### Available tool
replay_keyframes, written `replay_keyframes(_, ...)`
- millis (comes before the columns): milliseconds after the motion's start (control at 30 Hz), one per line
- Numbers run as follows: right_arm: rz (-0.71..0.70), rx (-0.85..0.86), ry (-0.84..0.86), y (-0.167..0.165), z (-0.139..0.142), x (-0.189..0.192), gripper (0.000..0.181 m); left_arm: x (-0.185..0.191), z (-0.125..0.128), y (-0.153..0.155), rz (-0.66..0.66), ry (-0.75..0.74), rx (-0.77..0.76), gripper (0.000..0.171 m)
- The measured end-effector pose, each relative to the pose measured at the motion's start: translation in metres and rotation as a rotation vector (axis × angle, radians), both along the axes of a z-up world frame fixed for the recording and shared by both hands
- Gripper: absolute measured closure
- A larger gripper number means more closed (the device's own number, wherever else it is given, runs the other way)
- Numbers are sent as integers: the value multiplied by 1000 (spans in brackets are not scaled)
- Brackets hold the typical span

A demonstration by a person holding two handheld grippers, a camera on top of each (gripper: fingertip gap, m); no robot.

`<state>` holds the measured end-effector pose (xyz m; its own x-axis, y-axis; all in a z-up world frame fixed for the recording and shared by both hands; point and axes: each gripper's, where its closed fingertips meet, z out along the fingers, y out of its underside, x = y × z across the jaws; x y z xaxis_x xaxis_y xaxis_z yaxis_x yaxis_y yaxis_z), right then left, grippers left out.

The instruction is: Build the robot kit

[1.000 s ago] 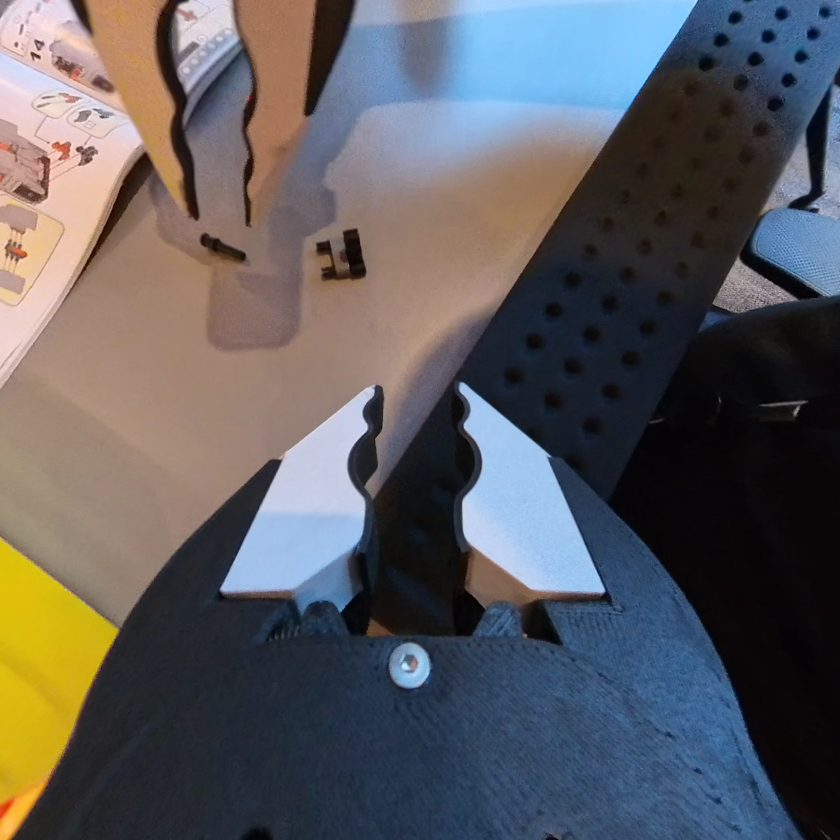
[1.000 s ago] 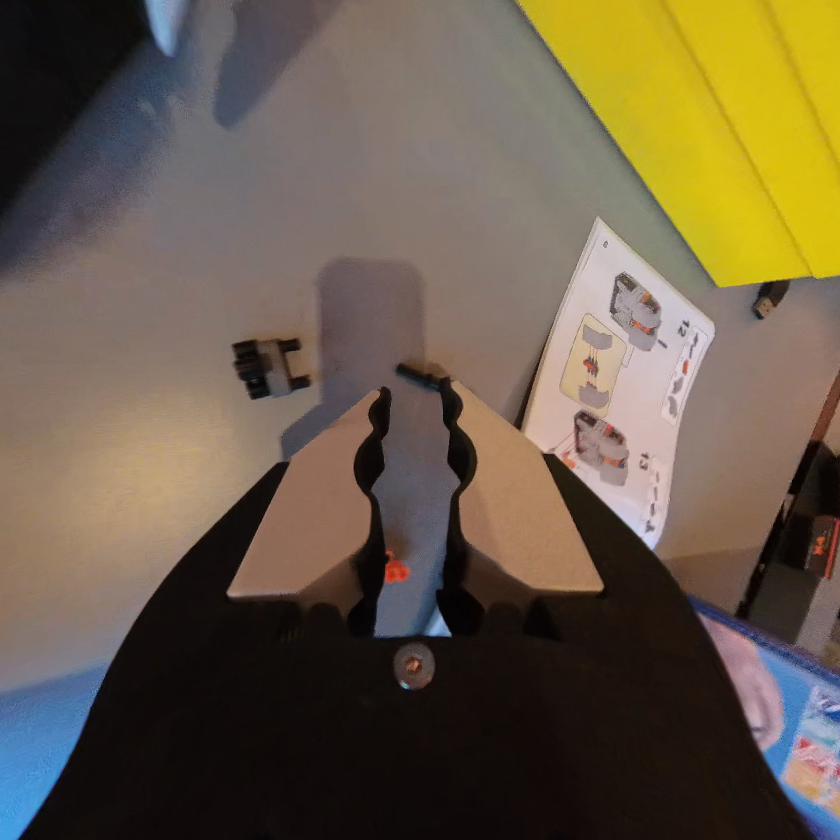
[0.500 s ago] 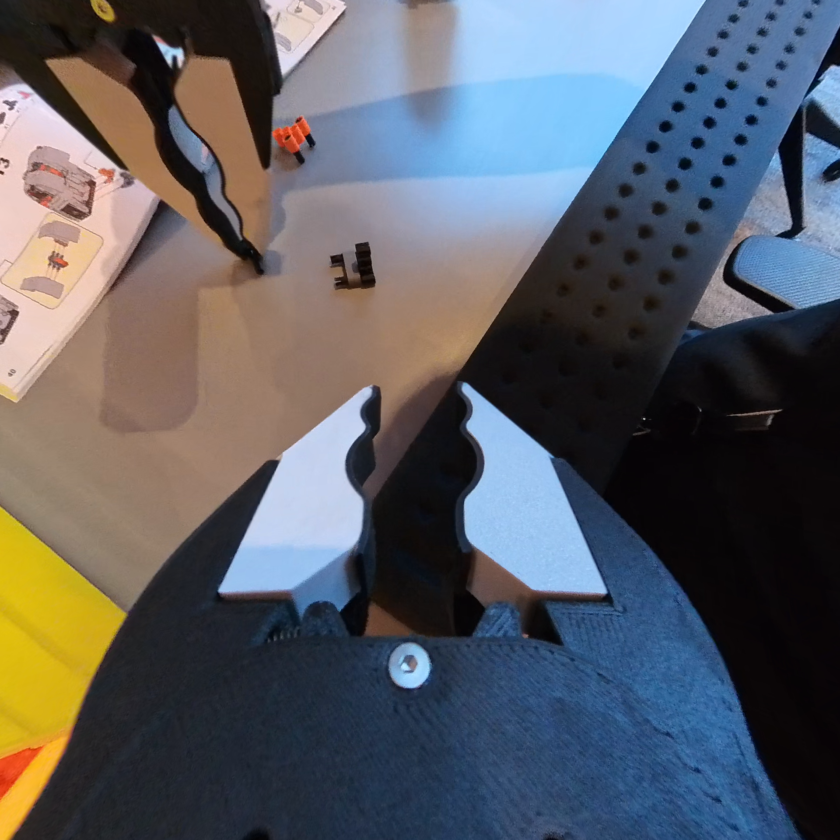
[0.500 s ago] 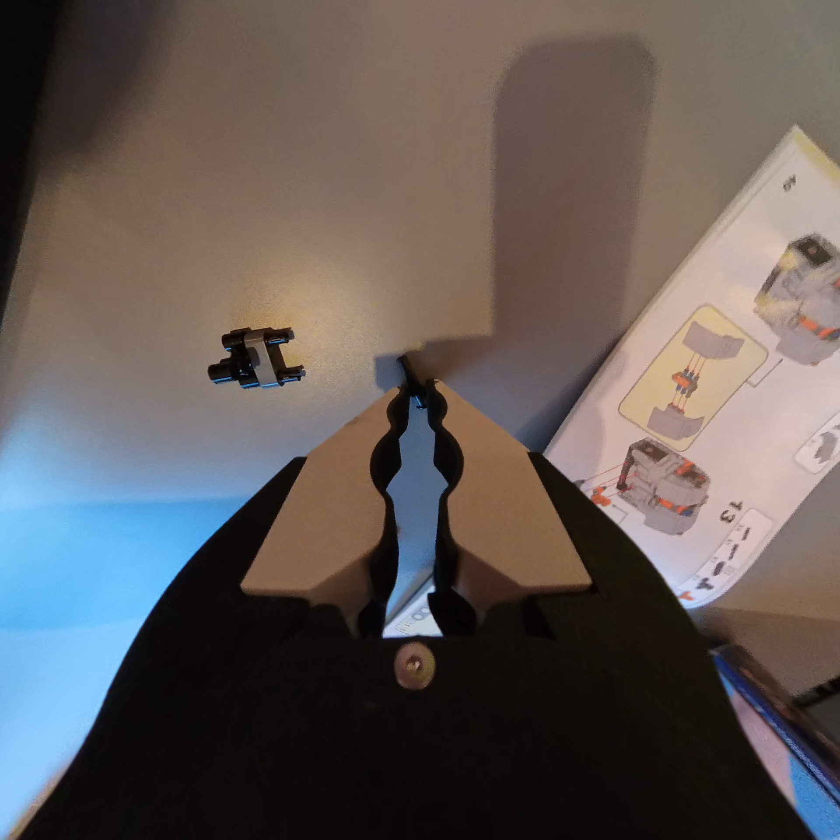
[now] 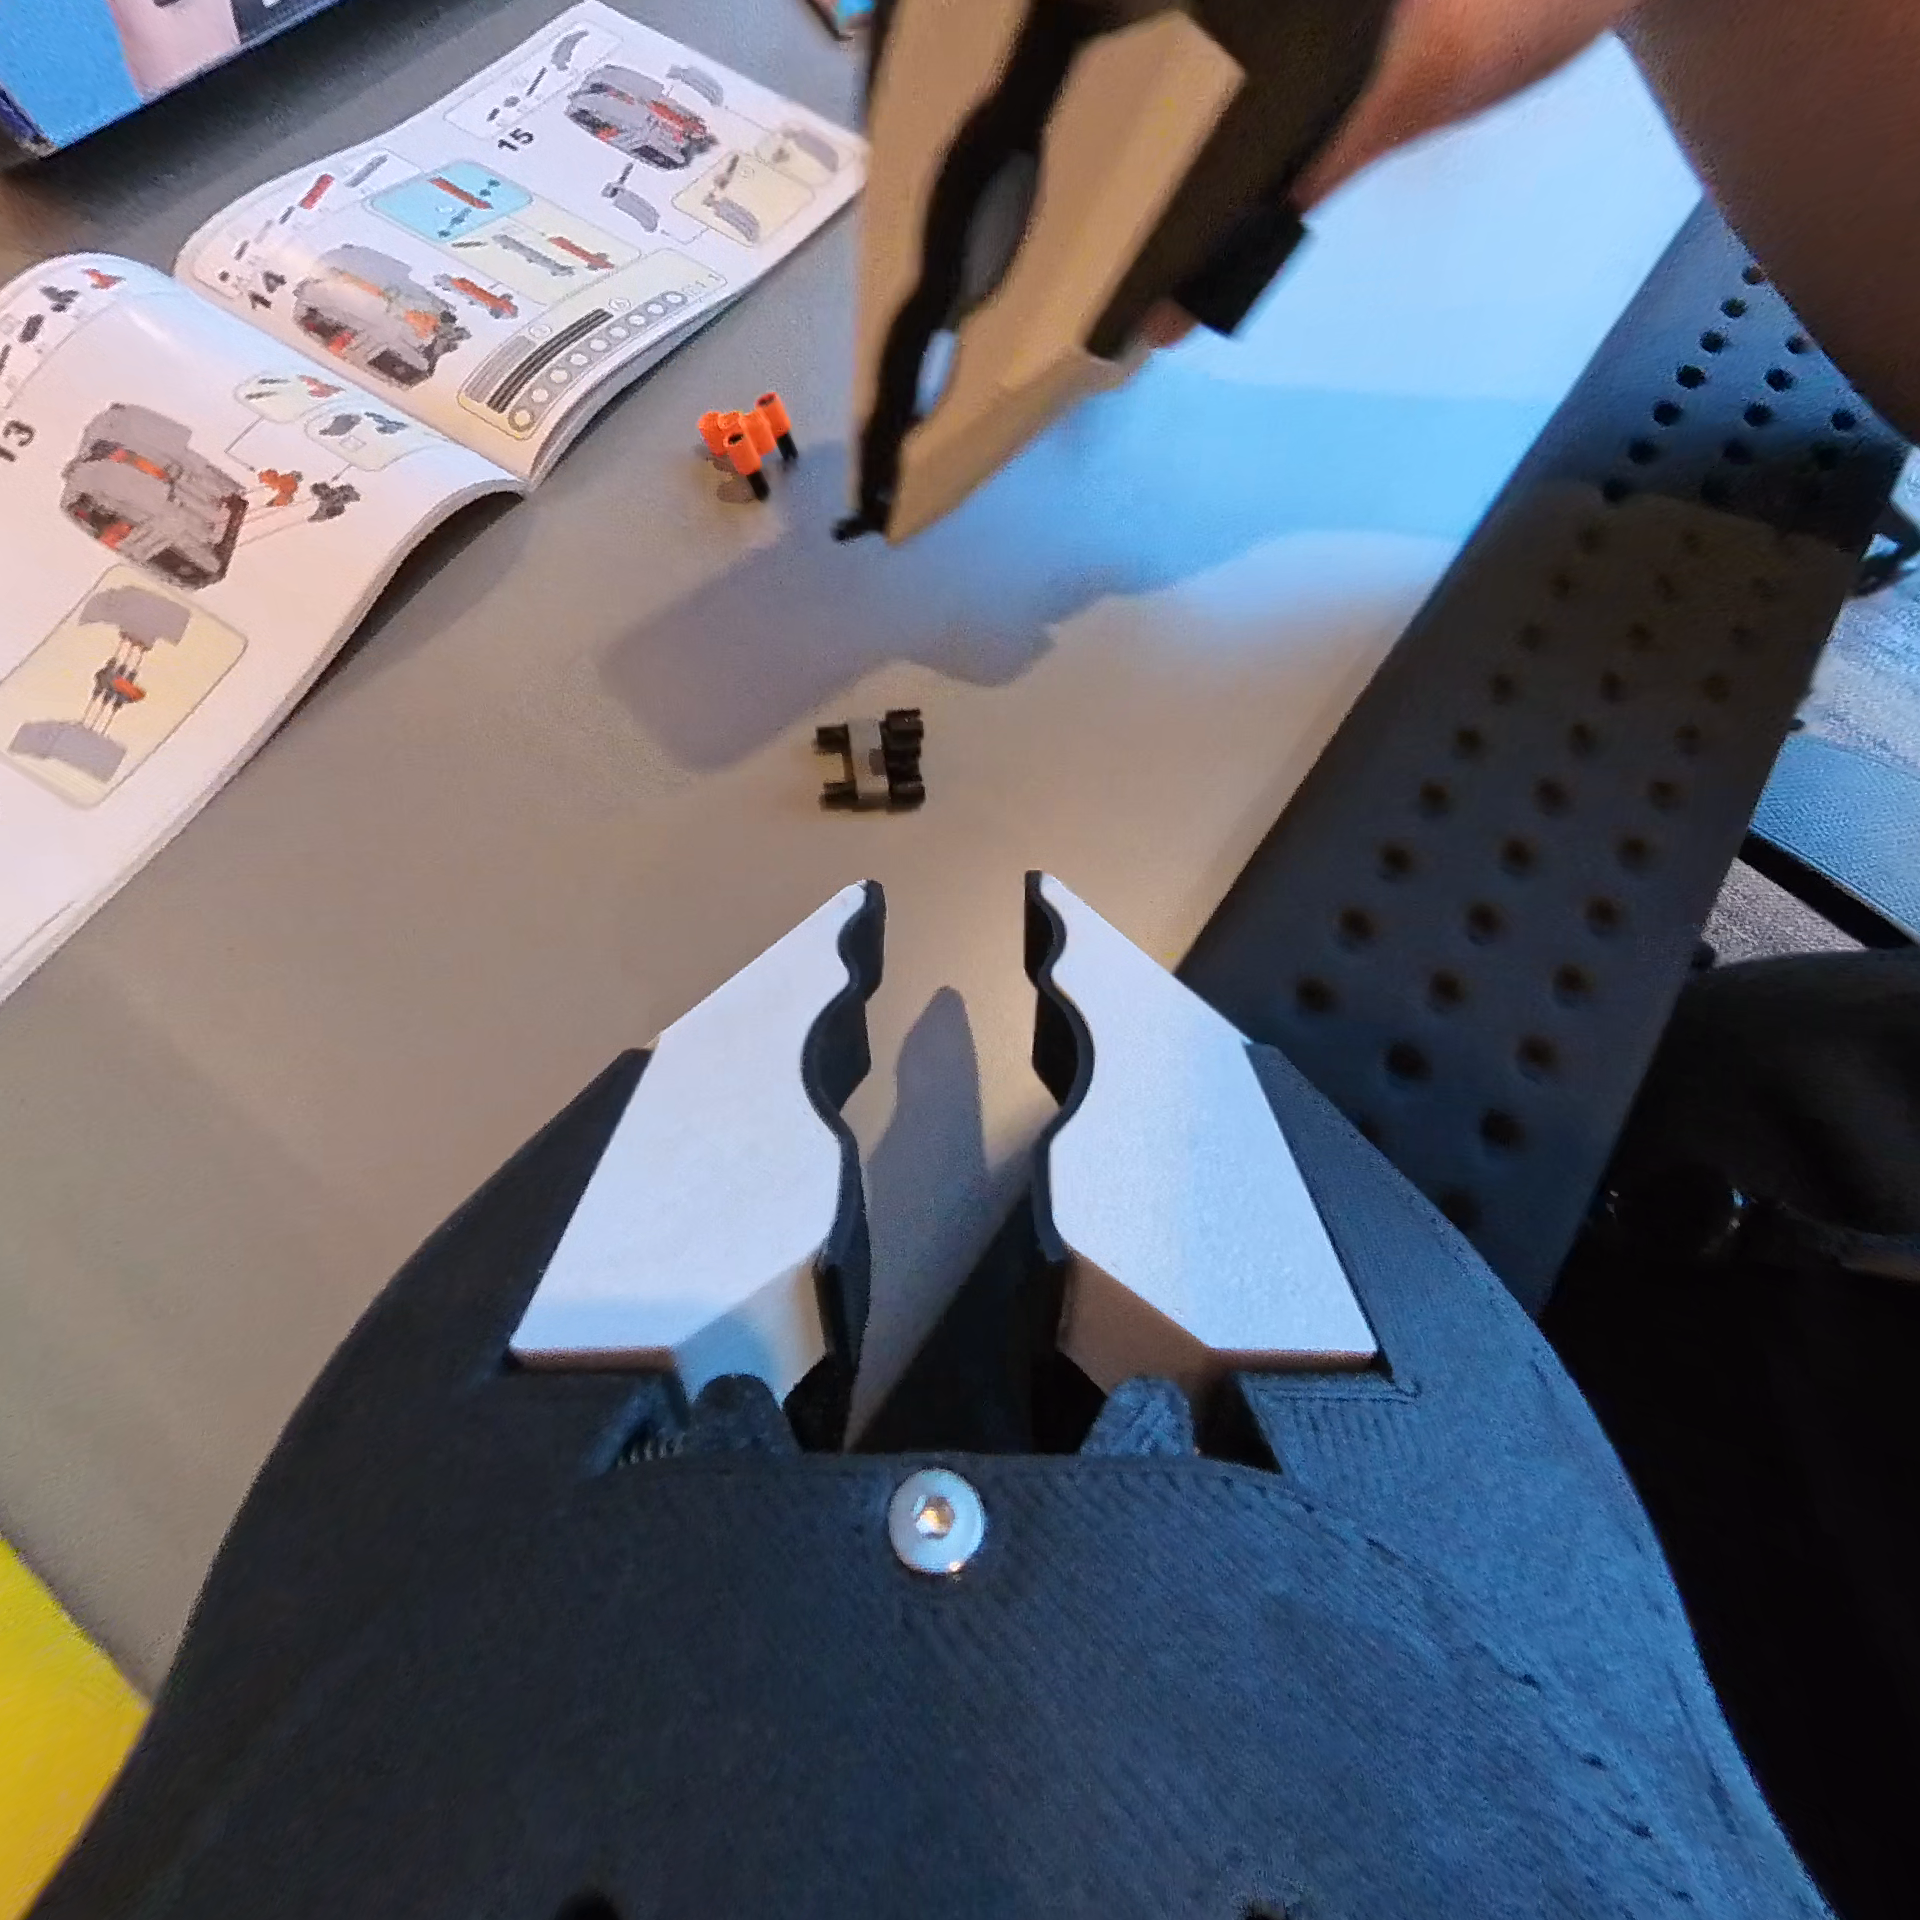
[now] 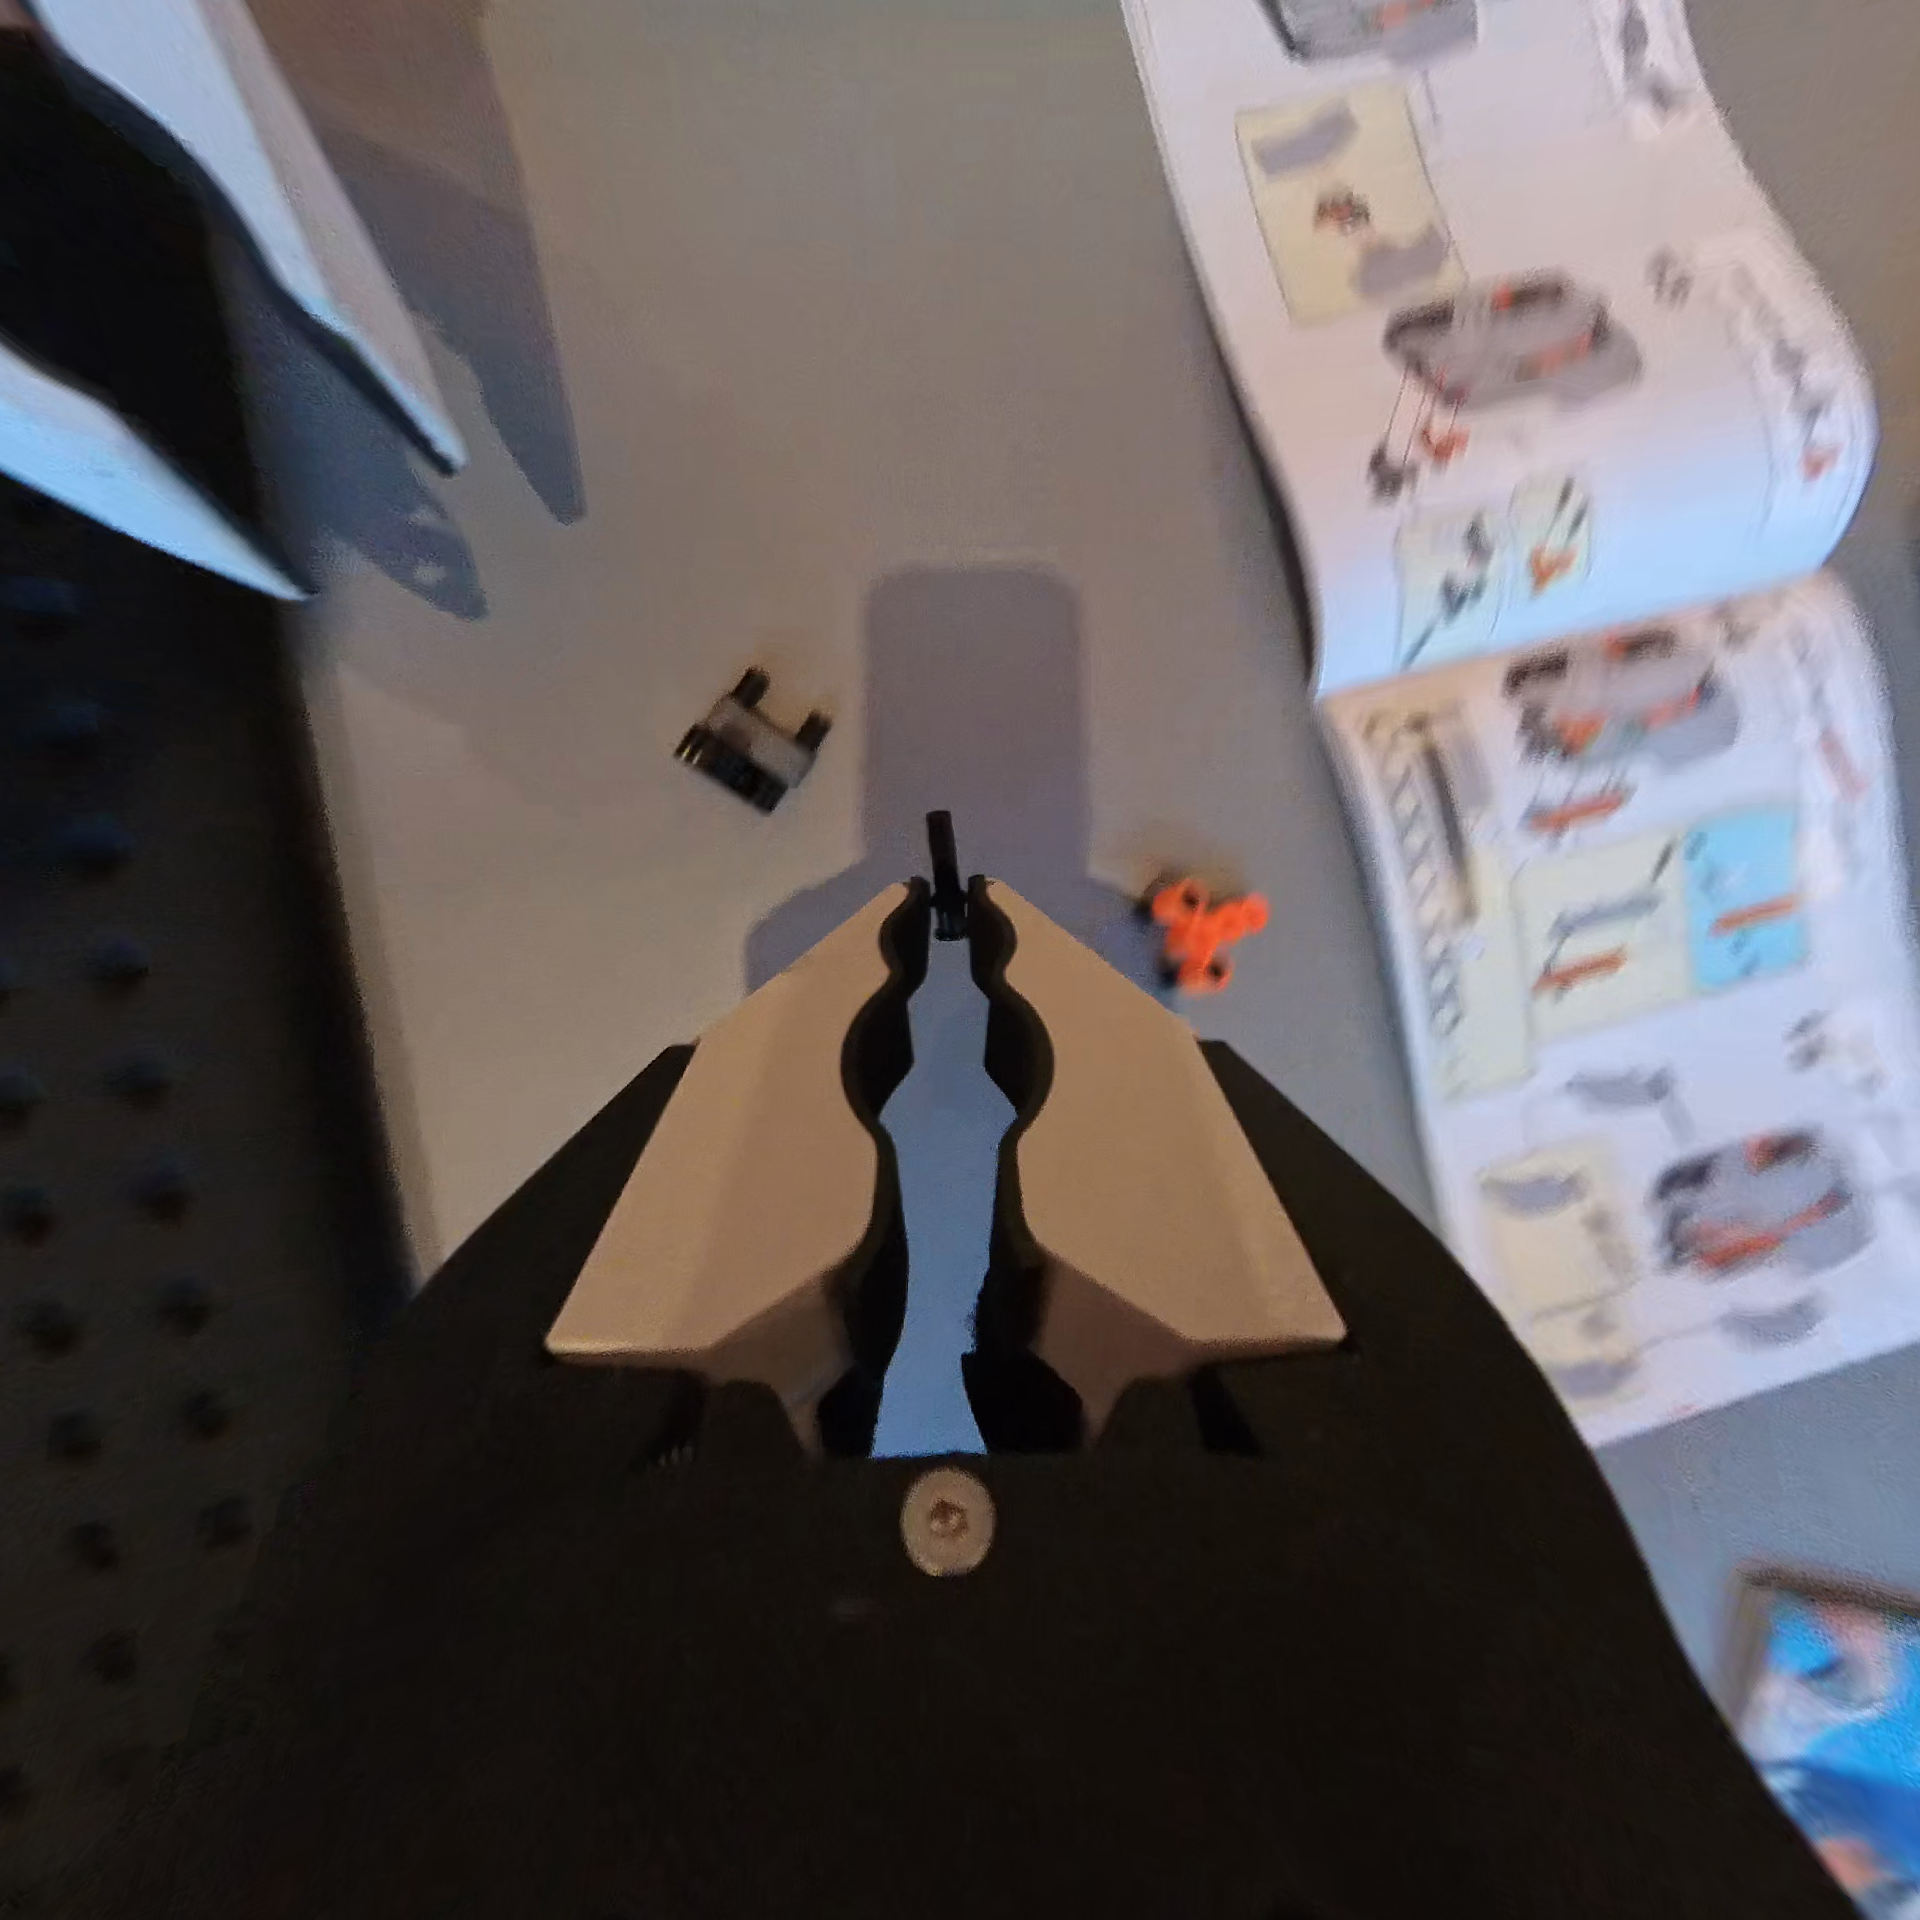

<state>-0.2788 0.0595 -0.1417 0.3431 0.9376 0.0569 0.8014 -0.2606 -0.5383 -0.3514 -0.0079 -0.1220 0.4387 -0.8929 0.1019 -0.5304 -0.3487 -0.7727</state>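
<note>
My right gripper [image 6: 945, 883] is shut on a small black pin [image 6: 942, 862] that sticks out past its tips, held above the grey table. The same gripper [image 5: 878, 520] shows in the left wrist view, with the pin [image 5: 854, 528] at its tips. A small black and grey brick assembly [image 5: 873, 767] lies on the table between the two grippers; it also shows in the right wrist view [image 6: 750, 750]. My left gripper [image 5: 954, 888] is open and empty, just short of that assembly. A small orange piece with black pins [image 5: 746, 442] stands near the booklet, also in the right wrist view [image 6: 1205, 930].
An open instruction booklet [image 5: 312, 395] lies at the left, also in the right wrist view [image 6: 1621, 727]. A black perforated strip [image 5: 1538, 831] runs along the table's right side. A yellow surface [image 5: 42, 1714] is at the lower left, a blue box [image 5: 94, 73] at the top left. The grippers' ends are close to 11 cm from one another.
My right gripper closed on the black pin, lifted it off the table and carried it over toward the black and grey assembly. My left gripper moved closer to the assembly and stayed open.
</note>
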Motion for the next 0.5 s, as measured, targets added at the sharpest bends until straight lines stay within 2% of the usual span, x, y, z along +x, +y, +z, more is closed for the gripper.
replay_keyframes(100, -127, -130, 51, -27, -16, 14, 176, 13, -9, 10, -34, 25, -6, 147)
replay_keyframes(233, -240, -214, 137, -37, -23, 15, 176, 22, -21, 25, -49, 140, 81, 136)
replay_keyframes(367, -237, -219, 146, -37, -23, 13, 175, 30, -27, 27, -71, 182, 116, 140)
replay_keyframes(500, -176, -148, 91, -34, -21, 12, 155, 32, -30, 30, -83, 233, 147, 142)
